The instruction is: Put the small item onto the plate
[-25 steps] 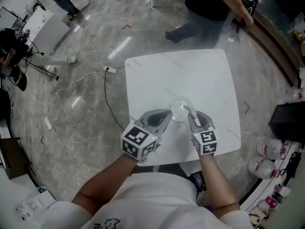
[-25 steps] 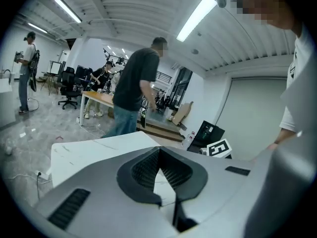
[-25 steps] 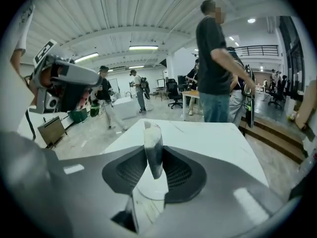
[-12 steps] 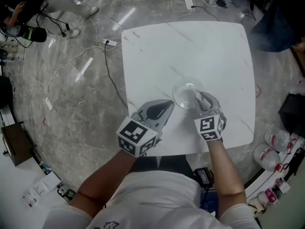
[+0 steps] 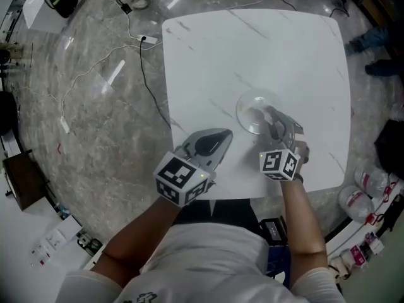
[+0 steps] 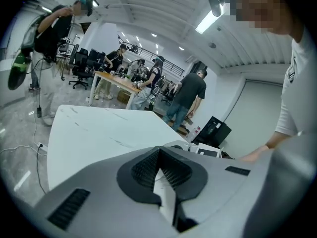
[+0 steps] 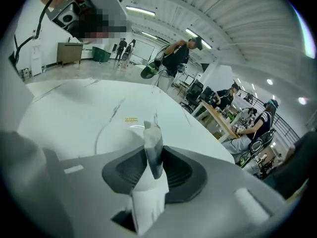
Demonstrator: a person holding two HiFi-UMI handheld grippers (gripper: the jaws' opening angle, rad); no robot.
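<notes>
A clear glass plate [image 5: 248, 108] lies on the white table [image 5: 208, 55], right of middle. My right gripper [image 5: 270, 116] reaches over the plate's near right rim and is shut on a small white packet [image 7: 151, 142], which stands upright between its pads. In the right gripper view the plate [image 7: 105, 133] shows just beyond and left of the jaws. My left gripper [image 5: 226, 134] hovers low over the table to the left of the plate, apart from it. Its jaws meet at the tips in the left gripper view [image 6: 159, 151], with nothing in them.
Cables and a power strip [image 5: 146, 40] lie on the floor left of the table. Bottles [image 5: 353, 201] and a black box [image 5: 392, 145] stand off the table's right side. People and desks [image 6: 119, 83] show beyond the far edge.
Both grippers have come down closer to the table. The right one has rolled and now sits over the plate's near rim, still holding the packet. The view has shifted nearer the table.
</notes>
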